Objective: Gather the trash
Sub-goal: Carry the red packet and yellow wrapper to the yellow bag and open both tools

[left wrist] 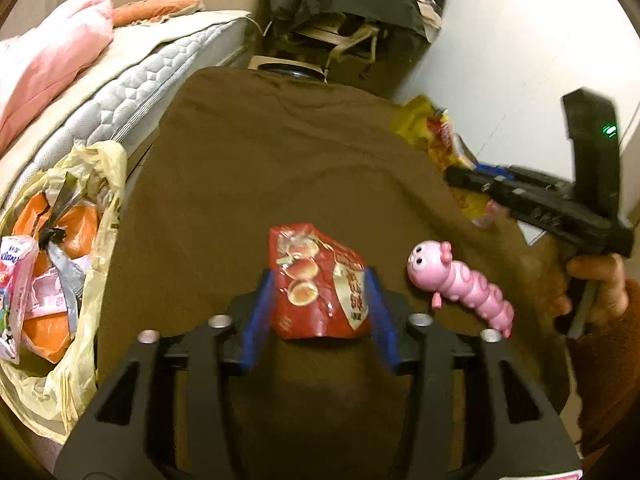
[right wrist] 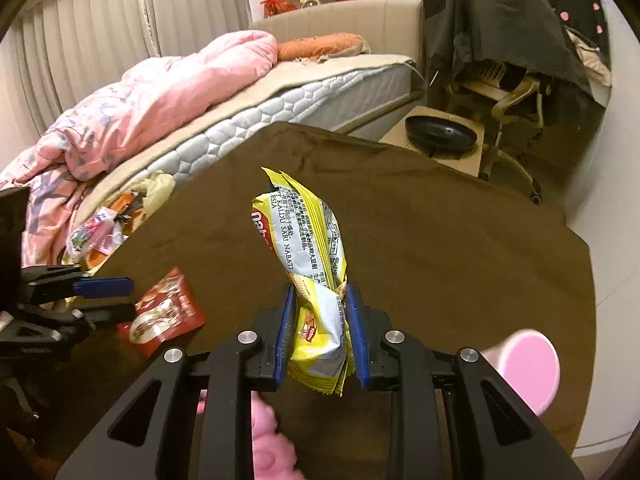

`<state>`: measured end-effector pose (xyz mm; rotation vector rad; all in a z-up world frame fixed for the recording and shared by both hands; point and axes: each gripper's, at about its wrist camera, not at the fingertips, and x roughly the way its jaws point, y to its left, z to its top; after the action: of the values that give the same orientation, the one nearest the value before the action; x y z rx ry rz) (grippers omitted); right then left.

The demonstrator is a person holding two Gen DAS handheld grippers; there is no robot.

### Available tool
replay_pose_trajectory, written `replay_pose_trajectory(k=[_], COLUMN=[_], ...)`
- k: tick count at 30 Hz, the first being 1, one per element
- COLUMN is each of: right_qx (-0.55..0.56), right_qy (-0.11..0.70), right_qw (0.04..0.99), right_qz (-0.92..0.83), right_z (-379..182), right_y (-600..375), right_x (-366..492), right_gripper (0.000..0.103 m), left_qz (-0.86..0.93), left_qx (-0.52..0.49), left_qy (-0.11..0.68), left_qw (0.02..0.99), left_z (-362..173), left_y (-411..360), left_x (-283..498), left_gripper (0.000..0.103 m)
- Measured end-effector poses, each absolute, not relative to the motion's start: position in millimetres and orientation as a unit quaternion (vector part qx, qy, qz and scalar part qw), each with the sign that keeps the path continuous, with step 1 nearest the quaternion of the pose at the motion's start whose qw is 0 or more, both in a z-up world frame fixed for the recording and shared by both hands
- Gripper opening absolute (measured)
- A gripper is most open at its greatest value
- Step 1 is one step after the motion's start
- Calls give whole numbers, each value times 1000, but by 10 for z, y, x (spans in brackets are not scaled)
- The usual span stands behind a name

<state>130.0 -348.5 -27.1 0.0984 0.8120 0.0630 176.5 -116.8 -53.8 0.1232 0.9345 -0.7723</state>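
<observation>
A red snack packet lies flat on the brown cloth, between the blue fingers of my left gripper. The jaws stand a little wider than the packet and do not squeeze it; in the right wrist view the red packet rests on the cloth beside the left gripper. My right gripper is shut on a crumpled yellow snack packet, held up off the cloth. From the left wrist view the right gripper hangs at the right with the yellow packet sticking out beyond it.
A yellowish plastic bag holding orange wrappers sits open at the cloth's left edge, against the mattress. A pink caterpillar toy lies right of the red packet. A person's hand grips the right tool. Chair and dark clothes stand behind.
</observation>
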Motion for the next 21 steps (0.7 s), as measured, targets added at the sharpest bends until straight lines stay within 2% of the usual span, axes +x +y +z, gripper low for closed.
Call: replay_pose_trajectory(k=[5,7,8,9,14,16,17,18,19,21], right_qx=[46,43,36,33,22,20,23,26,30,40], right_qy=[383,381,379,378,369,364,361,359,357,355], right_qw=[923,924,925,925,929,931,932,933,933,934], right_qz=[16,10,4,1,1,1,1,2,2,0], right_z=[-220,-208,-201,-191,-101,-67,-50,-47,-48,-69], right_y=[-3479,-3488,-3483,-3476,-3392,-3372,-3362,-3359,-3361,-3373], right_x=[1045,1000,960,938,866,834,806,787,754,696], right_gripper=[24,24,24,24,24,24,24,24,24,25], left_qz=[-354,-354,-357,-361,-370,-373,-372,-367,-363,-360], left_qx=[82,100,103,104,104,97,95,91,82,69], left_qy=[438,430,426,425,412,409,407,403,399,403], left_qw=[822,825,825,823,826,827,829,834,838,839], left_z=[-641,-657,-648,-627,-478,-441,-430,-422,-419,-455], left_y=[-1294,-1348,-1363,-1371,-1343,-1305,-1282,-1246,-1202,-1149], left_x=[1722,1677,1657,1645,1568,1561,1553,1553,1558,1577], left_gripper=[47,41,23,9,7,10,27,50,56,58])
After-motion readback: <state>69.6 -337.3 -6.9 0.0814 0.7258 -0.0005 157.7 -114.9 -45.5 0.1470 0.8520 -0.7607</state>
